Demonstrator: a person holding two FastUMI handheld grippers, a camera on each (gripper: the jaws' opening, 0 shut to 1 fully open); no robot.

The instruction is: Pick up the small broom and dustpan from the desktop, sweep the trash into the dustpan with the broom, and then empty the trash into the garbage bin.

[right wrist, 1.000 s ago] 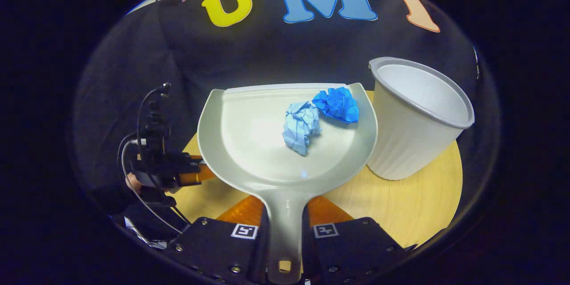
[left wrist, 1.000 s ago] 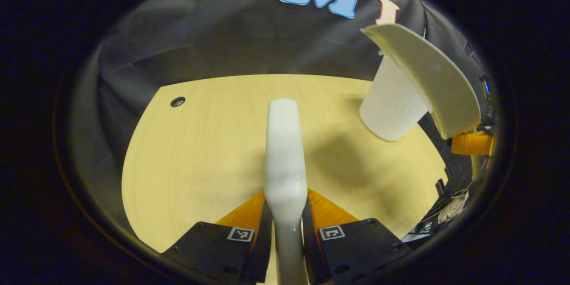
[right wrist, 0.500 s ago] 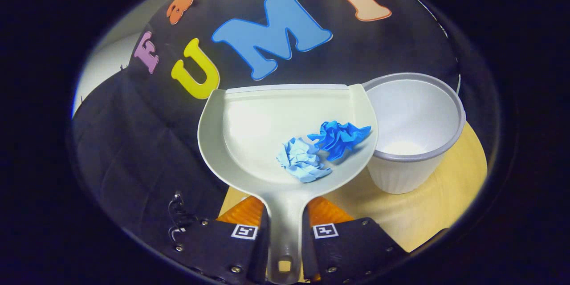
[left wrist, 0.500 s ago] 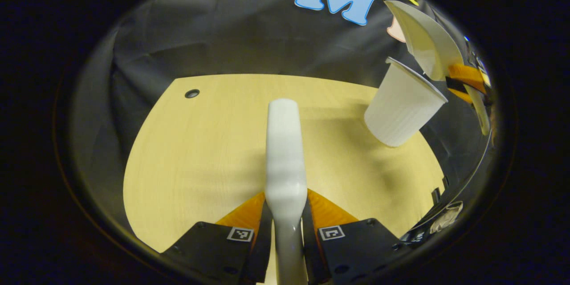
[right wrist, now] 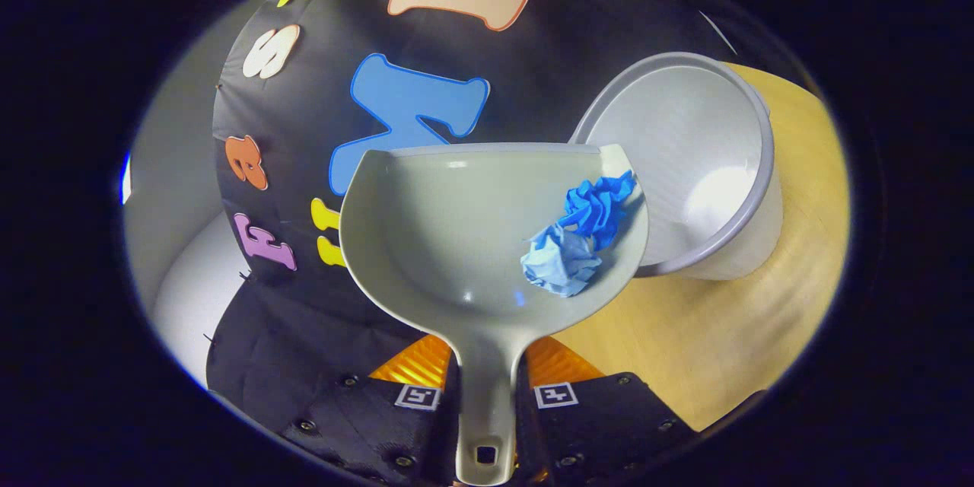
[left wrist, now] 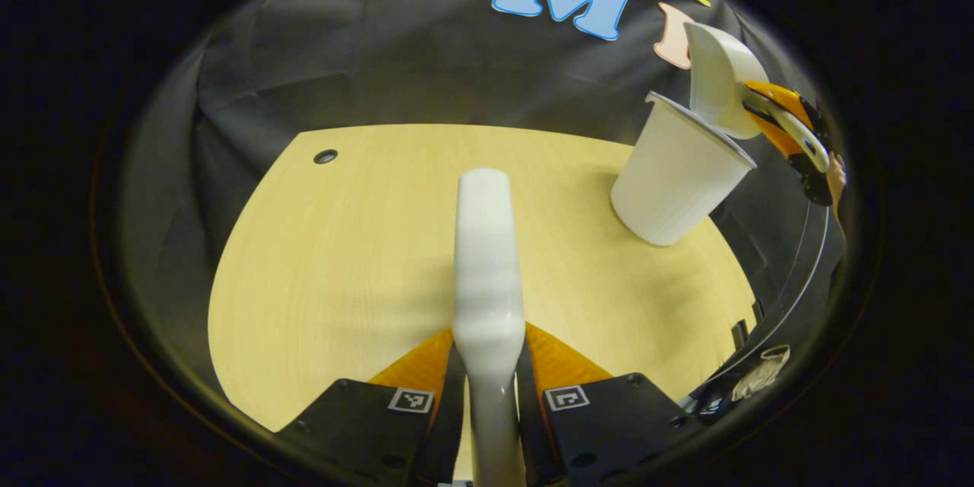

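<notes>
You've rolled the dustpan sideways toward the bin; both paper wads slid to its right edge, not dumped yet. Right gripper pinches its handle; left gripper pinches the broom above the desk.

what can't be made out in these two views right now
- Broom bristles: left gripper view shows just its handle end-on; the head is out of frame behind the left gripper.
- Garbage bin base: right gripper view, covered by the dustpan and its own rim.
- Paper balls: whether they've begun sliding.
</notes>
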